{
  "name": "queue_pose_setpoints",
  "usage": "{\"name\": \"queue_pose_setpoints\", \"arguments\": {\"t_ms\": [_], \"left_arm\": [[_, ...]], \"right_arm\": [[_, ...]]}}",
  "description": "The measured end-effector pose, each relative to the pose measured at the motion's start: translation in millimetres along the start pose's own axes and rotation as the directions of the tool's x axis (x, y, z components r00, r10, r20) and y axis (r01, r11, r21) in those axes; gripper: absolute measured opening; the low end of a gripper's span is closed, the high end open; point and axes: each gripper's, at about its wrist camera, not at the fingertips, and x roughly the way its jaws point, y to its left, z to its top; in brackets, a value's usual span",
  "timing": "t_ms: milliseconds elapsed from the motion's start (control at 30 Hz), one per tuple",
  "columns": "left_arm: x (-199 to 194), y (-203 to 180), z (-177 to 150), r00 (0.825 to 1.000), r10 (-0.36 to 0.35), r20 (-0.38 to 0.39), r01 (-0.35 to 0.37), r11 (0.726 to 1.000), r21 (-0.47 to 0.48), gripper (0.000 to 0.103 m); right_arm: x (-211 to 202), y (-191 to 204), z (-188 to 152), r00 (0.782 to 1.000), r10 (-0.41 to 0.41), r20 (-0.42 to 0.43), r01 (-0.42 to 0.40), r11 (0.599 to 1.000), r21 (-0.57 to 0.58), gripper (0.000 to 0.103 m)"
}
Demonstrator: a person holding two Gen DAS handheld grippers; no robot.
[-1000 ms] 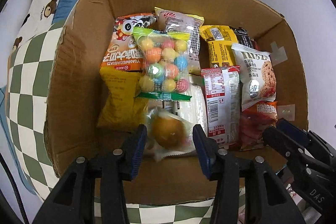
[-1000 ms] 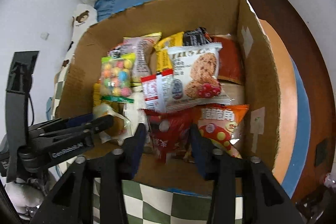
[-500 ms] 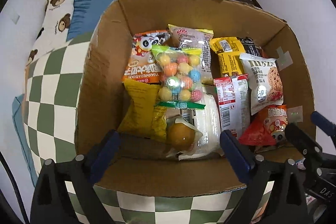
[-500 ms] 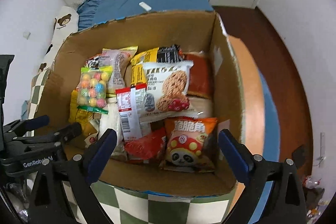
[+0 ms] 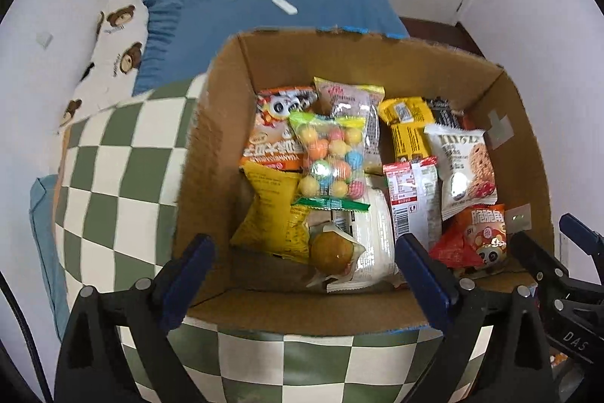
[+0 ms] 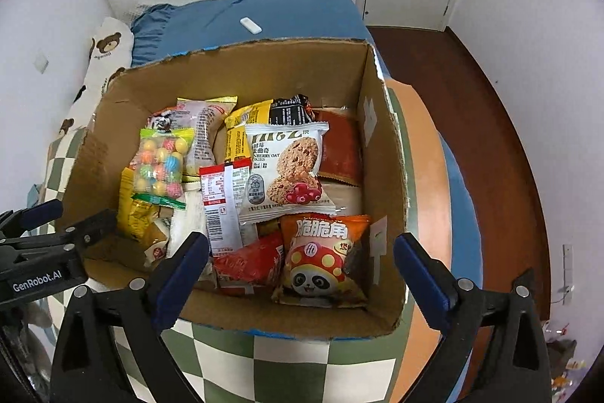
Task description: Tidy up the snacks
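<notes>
Your left gripper (image 5: 305, 274) hangs over the near edge of the cardboard box (image 5: 211, 153), jaws spread wide with nothing between the blue pads. Just below that gap, inside the box, lies the clear wrapper with the round golden bun (image 5: 334, 252), free of both fingers. Behind it stands the bag of coloured candy balls (image 5: 332, 157), leaning on the orange snack packet (image 5: 271, 138), with the yellow pouch (image 5: 270, 214) at its left.

Your right gripper (image 6: 302, 270) is just as wide, and it pinches nothing either. Under it sits the orange panda-print bag (image 6: 321, 259), with the red packet (image 6: 253, 263) touching its left side. The oat cookie pack (image 6: 287, 169) rests above them, beside the red-and-white wrapper (image 6: 222, 203).

The box stands on the green-and-white checked cloth (image 5: 113, 184), and every snack you can see lies inside it.
</notes>
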Motion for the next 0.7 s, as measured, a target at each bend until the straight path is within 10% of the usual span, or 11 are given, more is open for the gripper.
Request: {"name": "queue_pose_setpoints", "arguments": {"t_ms": [700], "left_arm": [[-157,2,-111,0.946,0.009,0.323,-0.013,1.000,0.009,0.098]], "right_arm": [[-166,6,-92,0.956,0.020,0.291,-0.009,0.999,-0.037,0.103]]}}
